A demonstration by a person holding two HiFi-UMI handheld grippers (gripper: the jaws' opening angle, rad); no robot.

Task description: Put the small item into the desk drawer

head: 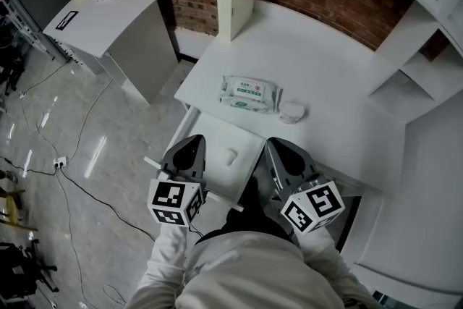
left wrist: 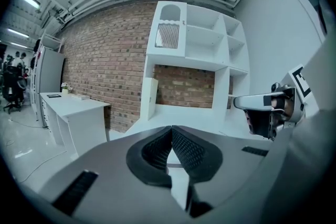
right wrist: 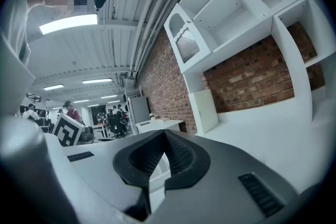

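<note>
The left gripper (head: 192, 142) and right gripper (head: 279, 147) are held side by side at the near end of the open drawer (head: 217, 132). Both have their jaws pressed together with nothing between them. A small white item (head: 231, 155) lies inside the drawer between the two grippers. Farther off, on the white desk (head: 340, 94), sits a wipes pack (head: 249, 93), with a small round white object (head: 292, 113) just to its right.

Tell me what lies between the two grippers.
In the head view, the open drawer lies between the left gripper and the right gripper, with a small white item on its floor.
</note>
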